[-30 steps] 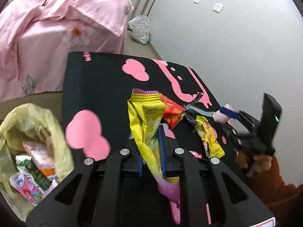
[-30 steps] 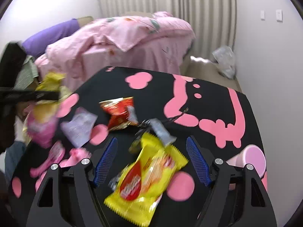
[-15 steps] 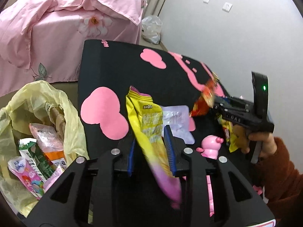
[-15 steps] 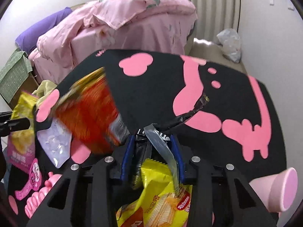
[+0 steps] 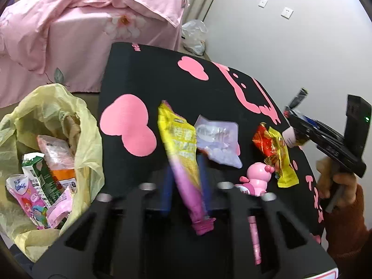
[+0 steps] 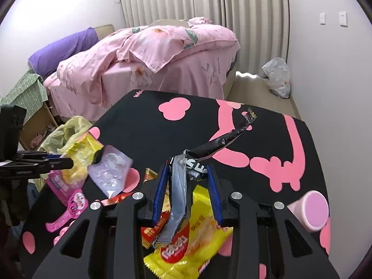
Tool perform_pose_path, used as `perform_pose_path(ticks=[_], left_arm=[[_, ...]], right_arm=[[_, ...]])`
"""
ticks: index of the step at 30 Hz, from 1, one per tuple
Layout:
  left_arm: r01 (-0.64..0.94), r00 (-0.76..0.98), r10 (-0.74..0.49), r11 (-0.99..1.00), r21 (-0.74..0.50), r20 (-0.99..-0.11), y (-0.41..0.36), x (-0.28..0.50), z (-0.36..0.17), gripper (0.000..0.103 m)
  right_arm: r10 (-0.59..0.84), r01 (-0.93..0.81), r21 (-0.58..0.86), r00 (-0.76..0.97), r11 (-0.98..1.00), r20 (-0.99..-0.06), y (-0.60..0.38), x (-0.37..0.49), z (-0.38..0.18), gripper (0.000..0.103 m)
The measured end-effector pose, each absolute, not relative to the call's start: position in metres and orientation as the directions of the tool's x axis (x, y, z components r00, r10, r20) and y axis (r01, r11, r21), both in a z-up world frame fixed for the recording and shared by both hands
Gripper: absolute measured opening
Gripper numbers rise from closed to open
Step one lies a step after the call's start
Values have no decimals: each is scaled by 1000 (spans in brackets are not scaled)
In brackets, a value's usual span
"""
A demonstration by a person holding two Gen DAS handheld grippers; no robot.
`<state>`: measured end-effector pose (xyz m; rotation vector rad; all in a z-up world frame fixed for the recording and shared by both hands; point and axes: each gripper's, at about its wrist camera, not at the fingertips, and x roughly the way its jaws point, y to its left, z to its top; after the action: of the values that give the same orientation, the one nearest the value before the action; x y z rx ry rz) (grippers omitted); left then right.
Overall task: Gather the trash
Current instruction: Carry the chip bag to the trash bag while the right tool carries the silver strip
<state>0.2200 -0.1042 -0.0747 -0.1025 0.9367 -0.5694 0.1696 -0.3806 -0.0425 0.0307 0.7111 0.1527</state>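
Since a second earlier your right gripper (image 6: 187, 191) had dropped the yellow biscuit packet (image 6: 193, 244) and was closing on a silver-black wrapper (image 6: 179, 193). Left gripper (image 5: 183, 176) pinched a yellow-purple snack bag (image 5: 183, 160), short of the yellow trash bag (image 5: 53, 109). Either loose wrapper might have slipped onto the black-pink mat (image 5: 148, 79).

Trash bag (image 5: 88, 139) left of table (image 5: 148, 74) (wrappers (image 5: 51, 160) inside).
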Motion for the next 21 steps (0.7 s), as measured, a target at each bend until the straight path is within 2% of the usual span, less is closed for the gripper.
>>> perform_pose_path(ticks=[3, 14, 21], left_arm=[[428, 494, -499, 852, -300, -712, -103, 214, -63, 7], [428, 652, -443, 885, -184, -616, -79, 175, -3, 7], [339, 746, -389, 921, -194, -540, -20, 153, 21, 7]], right_arm=[[147, -133, 68, 768, 989, -623, -379, 158, -28, 33], [209, -223, 44, 803, 974, -559, -337, 142, 17, 33], [282, -325, 20, 785, 945, -552, -277, 145, 32, 33]])
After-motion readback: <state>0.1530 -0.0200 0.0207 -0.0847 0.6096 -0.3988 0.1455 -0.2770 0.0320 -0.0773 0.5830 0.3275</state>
